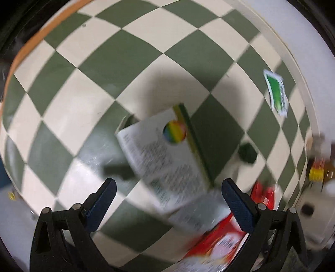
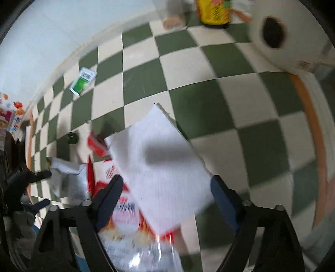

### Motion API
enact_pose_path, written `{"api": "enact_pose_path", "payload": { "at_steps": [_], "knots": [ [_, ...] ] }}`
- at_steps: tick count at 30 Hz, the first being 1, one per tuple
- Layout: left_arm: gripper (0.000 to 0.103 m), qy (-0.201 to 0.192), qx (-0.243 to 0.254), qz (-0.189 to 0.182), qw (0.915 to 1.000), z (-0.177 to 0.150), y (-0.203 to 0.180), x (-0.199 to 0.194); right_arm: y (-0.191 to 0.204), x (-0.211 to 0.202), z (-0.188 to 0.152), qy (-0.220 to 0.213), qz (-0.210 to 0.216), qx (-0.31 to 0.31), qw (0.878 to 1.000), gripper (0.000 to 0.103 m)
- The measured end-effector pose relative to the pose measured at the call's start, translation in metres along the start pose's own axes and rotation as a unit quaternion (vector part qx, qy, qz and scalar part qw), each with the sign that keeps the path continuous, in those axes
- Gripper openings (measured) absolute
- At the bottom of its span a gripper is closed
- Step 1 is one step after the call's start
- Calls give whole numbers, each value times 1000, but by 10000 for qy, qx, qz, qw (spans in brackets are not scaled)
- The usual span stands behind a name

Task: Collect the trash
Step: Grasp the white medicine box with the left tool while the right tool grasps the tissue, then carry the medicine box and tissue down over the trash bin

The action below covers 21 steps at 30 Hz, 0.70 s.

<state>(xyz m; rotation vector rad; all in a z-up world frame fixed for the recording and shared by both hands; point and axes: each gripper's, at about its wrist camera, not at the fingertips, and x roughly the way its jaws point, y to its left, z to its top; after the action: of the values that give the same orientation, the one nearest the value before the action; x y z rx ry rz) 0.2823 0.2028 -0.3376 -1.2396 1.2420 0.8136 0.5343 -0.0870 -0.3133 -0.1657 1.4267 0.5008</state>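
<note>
Everything is blurred by motion. In the left wrist view a white carton (image 1: 159,150) with a rainbow spot and a green side lies on the checkered surface (image 1: 117,62). My left gripper (image 1: 168,182) hangs open above it, fingers wide on either side. In the right wrist view a plain white flat box (image 2: 150,129) rests tilted on a red-and-white snack bag (image 2: 125,211). It lies between the fingers of my right gripper (image 2: 167,177), whose jaws stand wide. No clear pad contact shows. A green sachet (image 2: 82,81), a small red packet (image 2: 97,144) and a dark cap (image 2: 72,138) lie beyond.
A paper roll (image 2: 274,31) and a yellow jar (image 2: 213,10) stand at the far right. A white wall (image 2: 52,37) borders the surface on the left. The left gripper (image 2: 48,187) shows at the left edge beside a grey-white pack (image 2: 67,180).
</note>
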Motion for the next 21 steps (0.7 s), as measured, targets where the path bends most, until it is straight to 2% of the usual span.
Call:
{"api": "enact_pose_path", "payload": {
  "at_steps": [1,2,3,4,5,6,8,10,12,14,15,21],
  "knots": [
    [101,-7,-104,1,9999,2,1,3,3,8,3,-9,-51,-130,9999,68],
    [91,-43,-185,57,9998,4,2,6,6,15,4,-46,-112,-260,9996,52],
    [81,-99,-218,138,9996,4,4,7,7,18,3,-73,-165,-316,9993,41],
    [77,-209,-202,215,9993,3,4,5,9,16,3,-274,-228,-401,9986,36],
    [74,-361,-95,305,9988,1,3,2,9,16,1,-328,-220,-431,9983,20],
    [73,-475,76,414,9980,-2,1,0,9,16,0,-355,-190,-416,9983,12],
    [72,-704,473,712,9938,-10,-3,-5,4,13,-1,-511,-114,-338,9981,9],
    [71,-947,927,1080,9853,-19,-9,-10,0,8,-2,-643,-44,-258,9976,7],
    [71,-1336,1510,1520,9676,-33,-17,-20,-4,-2,-3,-810,61,-157,9966,6],
    [71,-1627,1939,1788,9508,-48,-22,-28,-9,-13,-3,-903,333,-21,9954,6],
    [71,-1749,2109,1866,9435,-57,-23,-33,-13,-20,-3,-968,473,98,9941,6],
    [71,-2079,2683,1791,9234,-100,-24,-57,-22,-63,-4,-1475,622,238,9868,5]
  ]
}}
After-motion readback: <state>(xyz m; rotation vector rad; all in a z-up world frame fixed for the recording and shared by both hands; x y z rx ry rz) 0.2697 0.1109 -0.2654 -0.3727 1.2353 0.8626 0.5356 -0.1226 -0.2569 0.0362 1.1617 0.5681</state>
